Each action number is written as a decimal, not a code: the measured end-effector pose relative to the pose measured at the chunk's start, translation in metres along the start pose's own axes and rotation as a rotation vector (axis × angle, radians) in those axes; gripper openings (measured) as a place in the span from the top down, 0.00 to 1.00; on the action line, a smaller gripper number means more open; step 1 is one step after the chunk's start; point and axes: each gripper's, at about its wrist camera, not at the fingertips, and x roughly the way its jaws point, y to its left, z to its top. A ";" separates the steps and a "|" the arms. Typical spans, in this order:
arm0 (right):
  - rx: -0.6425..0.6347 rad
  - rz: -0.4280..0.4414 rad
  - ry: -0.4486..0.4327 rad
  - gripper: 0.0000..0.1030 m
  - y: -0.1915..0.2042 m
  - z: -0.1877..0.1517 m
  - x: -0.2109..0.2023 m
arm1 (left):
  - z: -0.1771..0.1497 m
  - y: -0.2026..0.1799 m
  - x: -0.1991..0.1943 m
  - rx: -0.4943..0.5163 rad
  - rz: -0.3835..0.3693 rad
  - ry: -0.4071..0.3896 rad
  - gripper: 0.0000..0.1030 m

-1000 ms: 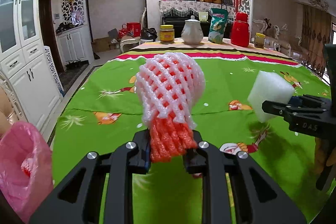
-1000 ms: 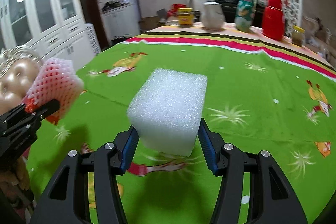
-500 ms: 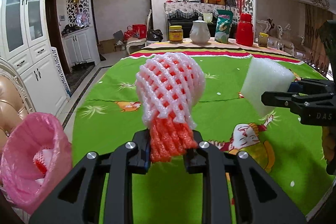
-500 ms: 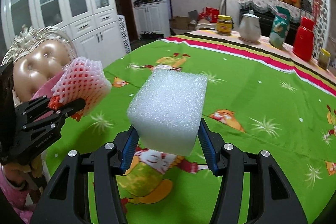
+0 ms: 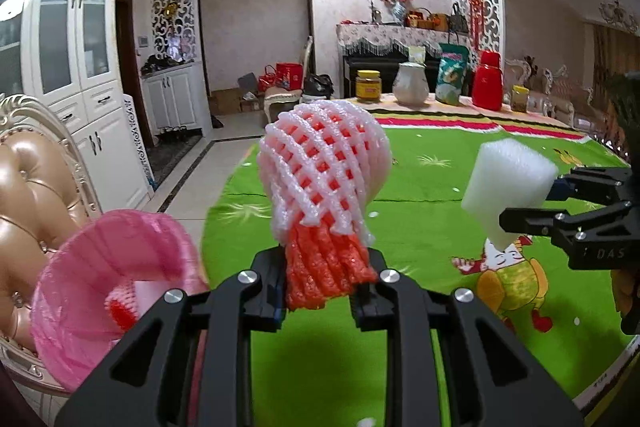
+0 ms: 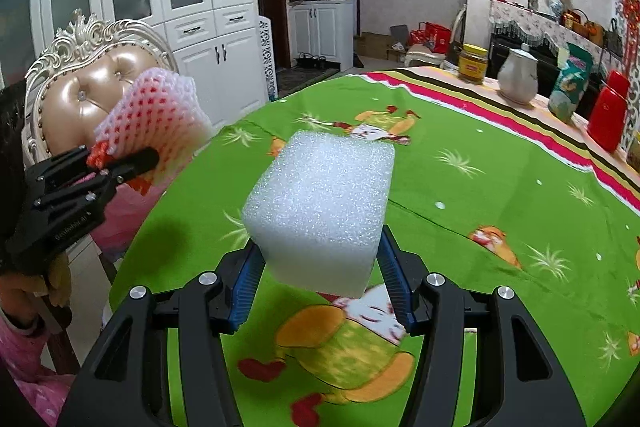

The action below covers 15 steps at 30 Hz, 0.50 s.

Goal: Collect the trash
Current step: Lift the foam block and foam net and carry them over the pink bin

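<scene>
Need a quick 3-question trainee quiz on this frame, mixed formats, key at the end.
1. True or false: the left gripper is shut on the foam fruit net.
2. The right gripper holds: A) a jar B) a white foam block C) nothing.
3. Fill in: the pink bag hangs by the ____, off the table's left edge.

Key: 1 true; 2 B; 3 chair.

The bag (image 5: 108, 291) hangs open left of the table (image 5: 420, 187), before a chair (image 5: 28, 195). A jar (image 5: 368, 86), jug (image 5: 410, 83), packet (image 5: 452, 74) and flask (image 5: 487, 81) stand along the table's far edge.
</scene>
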 end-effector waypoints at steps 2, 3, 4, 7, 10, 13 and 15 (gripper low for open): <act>-0.003 0.010 0.001 0.48 0.006 0.005 0.004 | -0.001 0.011 -0.005 -0.003 0.018 -0.012 0.77; -0.001 0.022 0.002 0.48 0.011 0.008 0.006 | -0.002 0.018 -0.008 -0.008 0.028 -0.018 0.77; -0.001 0.034 0.002 0.48 0.016 0.010 0.008 | -0.003 0.025 -0.011 -0.014 0.039 -0.022 0.77; -0.015 0.063 0.006 0.48 0.034 0.019 0.017 | -0.003 0.055 -0.018 -0.051 0.075 -0.031 0.76; -0.042 0.101 0.010 0.48 0.058 0.029 0.030 | -0.008 0.092 -0.026 -0.087 0.144 -0.031 0.76; -0.077 0.129 0.019 0.48 0.083 0.037 0.043 | -0.015 0.125 -0.031 -0.122 0.192 -0.016 0.76; -0.102 0.149 0.026 0.48 0.099 0.043 0.052 | -0.020 0.143 -0.034 -0.144 0.222 -0.009 0.76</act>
